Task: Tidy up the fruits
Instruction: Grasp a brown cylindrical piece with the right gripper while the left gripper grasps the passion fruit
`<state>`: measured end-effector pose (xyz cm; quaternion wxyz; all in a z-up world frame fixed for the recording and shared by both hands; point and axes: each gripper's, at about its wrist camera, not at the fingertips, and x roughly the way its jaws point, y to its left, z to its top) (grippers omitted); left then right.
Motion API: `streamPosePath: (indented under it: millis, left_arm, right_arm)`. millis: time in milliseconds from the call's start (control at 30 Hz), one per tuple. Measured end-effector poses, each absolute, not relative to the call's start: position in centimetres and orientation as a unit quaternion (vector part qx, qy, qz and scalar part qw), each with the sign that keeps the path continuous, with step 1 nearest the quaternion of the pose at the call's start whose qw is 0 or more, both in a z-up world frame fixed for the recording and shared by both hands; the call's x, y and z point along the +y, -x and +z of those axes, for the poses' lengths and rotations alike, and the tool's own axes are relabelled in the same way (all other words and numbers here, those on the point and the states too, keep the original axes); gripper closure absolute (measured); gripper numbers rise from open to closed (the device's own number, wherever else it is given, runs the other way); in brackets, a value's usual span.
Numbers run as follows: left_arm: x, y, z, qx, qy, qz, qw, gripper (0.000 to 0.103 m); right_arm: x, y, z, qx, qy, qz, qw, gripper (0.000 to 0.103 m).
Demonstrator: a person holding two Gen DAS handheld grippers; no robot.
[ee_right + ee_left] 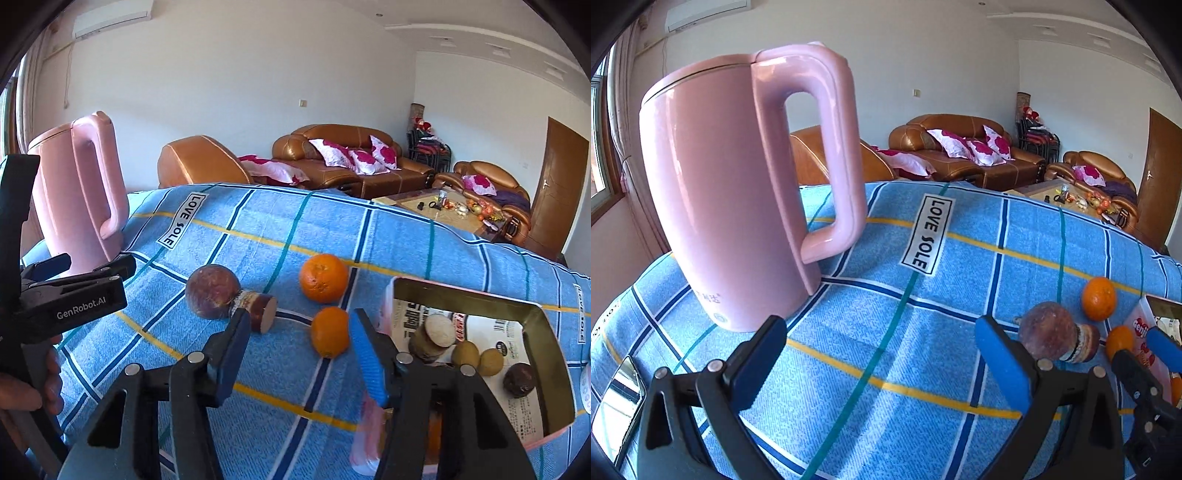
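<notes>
A small orange (pixel 330 336) lies on the blue check cloth between the fingers of my right gripper (pixel 300 321). It sits against the right blue pad, with a wide gap to the left finger, so the gripper is open. Beyond it are a larger orange (pixel 323 277), a round purple fruit (pixel 212 291) and a cut tuber piece (pixel 260 312). My left gripper (pixel 882 350) is open over bare cloth with nothing between its fingers. The purple fruit (pixel 1047 330) lies just past its right finger.
A cut-open pink carton (pixel 465 291) at the right holds a tuber piece, two yellow-green fruits and a dark fruit. A tall pink kettle (pixel 738 192) stands at the left, and a phone (pixel 620 402) lies near the left edge. Sofas stand beyond the table's far edge.
</notes>
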<state>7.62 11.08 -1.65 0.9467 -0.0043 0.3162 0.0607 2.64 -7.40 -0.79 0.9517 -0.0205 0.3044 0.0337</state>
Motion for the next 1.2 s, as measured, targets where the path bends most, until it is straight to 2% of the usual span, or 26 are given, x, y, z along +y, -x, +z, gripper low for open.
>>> streamPosePath:
  millis: [267, 300, 333, 367, 700, 767, 1067, 1200]
  left_arm:
    - [11.5, -8.1, -1.8, 0.321, 0.005, 0.068, 0.945, 0.0]
    - [11.4, -8.1, -1.7, 0.321, 0.003, 0.07, 0.945, 0.0]
    - [11.4, -8.2, -1.7, 0.321, 0.002, 0.071, 0.944, 0.0]
    - [11.5, -8.1, -1.7, 0.321, 0.001, 0.071, 0.944, 0.0]
    - [12.0, -8.3, -1.5, 0.32, -0.007, 0.077, 0.944, 0.0]
    - [12.1, -8.2, -1.4, 0.317, -0.007, 0.076, 0.945, 0.0]
    - [11.0, -7.4, -0.4, 0.279, 0.008, -0.008, 0.96, 0.0]
    - [9.1, -7.2, -0.3, 0.283, 0.0, -0.074, 0.956, 0.0]
  right_arm:
    - [-4.5, -7.0, -3.0, 0.382, 0.064, 0.045, 0.921, 0.046]
    - [-4.3, -7.5, -3.3, 0.393, 0.066, 0.043, 0.916, 0.048]
    - [-4.2, -7.9, -3.5, 0.401, 0.063, 0.046, 0.913, 0.055]
    - [-4.1, -8.2, -3.6, 0.407, 0.063, 0.046, 0.91, 0.057]
    - [-4.7, -9.6, -3.8, 0.421, 0.044, 0.035, 0.905, 0.061]
    - [-4.7, -9.1, -3.5, 0.41, 0.04, 0.032, 0.911, 0.062]
    - [-6.6, -0.4, 0.1, 0.264, 0.028, 0.011, 0.964, 0.062]
    - [-8.5, 1.9, 0.8, 0.234, 0.027, -0.017, 0.972, 0.062]
